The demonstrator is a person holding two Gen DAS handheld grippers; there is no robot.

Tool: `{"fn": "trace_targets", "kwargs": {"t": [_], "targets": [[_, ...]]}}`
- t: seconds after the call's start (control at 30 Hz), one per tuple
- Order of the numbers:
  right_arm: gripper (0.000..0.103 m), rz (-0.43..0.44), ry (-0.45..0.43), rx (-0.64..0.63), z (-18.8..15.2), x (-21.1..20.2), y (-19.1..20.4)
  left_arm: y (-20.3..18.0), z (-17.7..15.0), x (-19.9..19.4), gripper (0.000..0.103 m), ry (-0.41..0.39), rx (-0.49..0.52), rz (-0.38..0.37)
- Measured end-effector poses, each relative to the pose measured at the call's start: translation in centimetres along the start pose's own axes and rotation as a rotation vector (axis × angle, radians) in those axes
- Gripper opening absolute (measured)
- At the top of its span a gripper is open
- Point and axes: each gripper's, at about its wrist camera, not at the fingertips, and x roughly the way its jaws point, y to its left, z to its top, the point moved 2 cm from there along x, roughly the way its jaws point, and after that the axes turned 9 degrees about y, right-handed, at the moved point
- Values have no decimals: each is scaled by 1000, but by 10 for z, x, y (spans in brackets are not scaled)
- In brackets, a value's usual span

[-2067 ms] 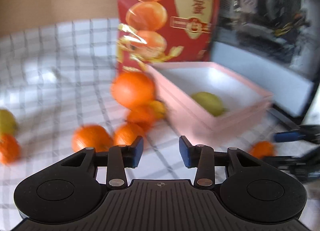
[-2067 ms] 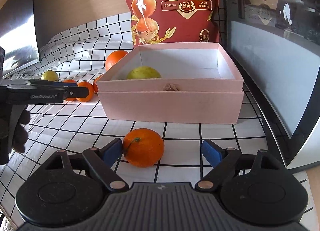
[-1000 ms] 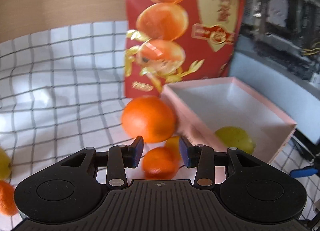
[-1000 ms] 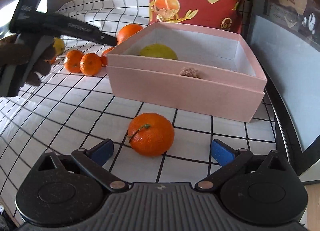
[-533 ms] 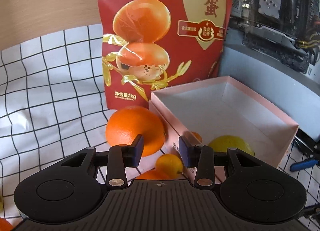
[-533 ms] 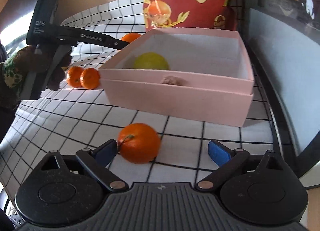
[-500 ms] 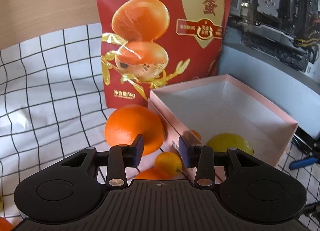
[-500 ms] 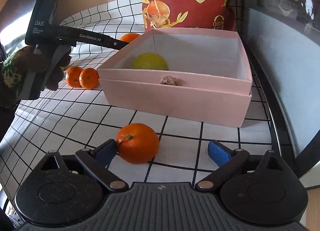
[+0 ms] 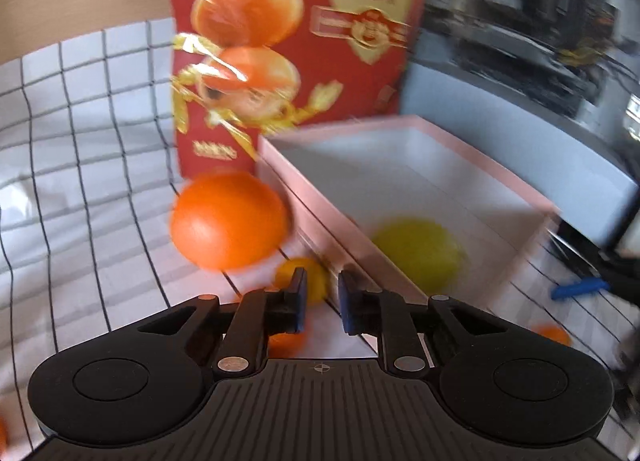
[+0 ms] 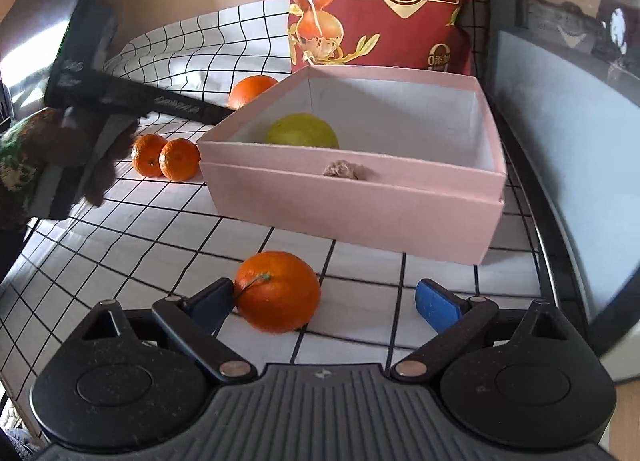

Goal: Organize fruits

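A pink box (image 10: 360,197) stands on the checked cloth and holds a yellow-green fruit (image 10: 302,132); it also shows in the left wrist view (image 9: 420,257). My left gripper (image 9: 322,307) hovers beside the box's left wall (image 9: 340,237), jaws narrowly apart and empty. A big orange (image 9: 228,219), a small yellow fruit (image 9: 316,279) and a small orange (image 9: 286,343) lie below it. My right gripper (image 10: 324,305) is wide open around a mandarin (image 10: 278,291) that rests on the cloth against the left finger (image 10: 212,305).
A red snack bag (image 10: 380,1) stands behind the box. Two mandarins (image 10: 166,159) lie left of the box by the gloved hand (image 10: 60,157). A dark glass-fronted appliance (image 10: 568,121) borders the right side. The left wrist view is motion-blurred.
My left gripper's jaws have narrowed and it has swung, blurring the view. My right gripper has moved closer to the mandarin, which now touches its left finger.
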Motion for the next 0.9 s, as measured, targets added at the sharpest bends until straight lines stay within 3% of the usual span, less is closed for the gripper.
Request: {"fn": "trace_targets", "kwargs": {"t": [0.1,0.23,0.3,0.43,0.53,0.8,0.9], "targets": [[98,-17,-16,-2,-8,-8,2,-20,-29,-18,20,21,19,-38],[98,-30,-52,-24,-19,-22,10,-37,-65,-48,23,-57,-25,-21],[98,-38,-64,-46,-21,-25,15,-40,-75,-56,23,-92,-52,43],[98,-63,-75,-82,-23,-24,25,-46,-88,-73,23,-201,-51,252],[98,-103,-57,-105,-23,-16,29,-41,-84,-81,24,-267,-58,307],[98,-62,-53,-54,-22,-16,19,15,-61,-79,24,-236,-235,240],[98,-40,-44,-26,-21,-15,13,18,-63,-71,25,-216,-233,223]]}}
